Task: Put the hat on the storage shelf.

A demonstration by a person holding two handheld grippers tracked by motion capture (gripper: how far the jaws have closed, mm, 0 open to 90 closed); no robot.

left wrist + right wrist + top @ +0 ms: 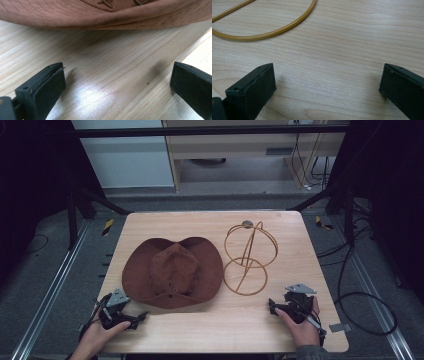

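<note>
A brown wide-brimmed hat (172,271) lies crown up on the light wooden worktop (225,325), just beside a gold wire hat stand (248,257) standing to its right. The left hand-held gripper (139,318) rests near the hat's front brim; the right hand-held gripper (273,306) sits near the stand's base ring, each held by a hand
</note>
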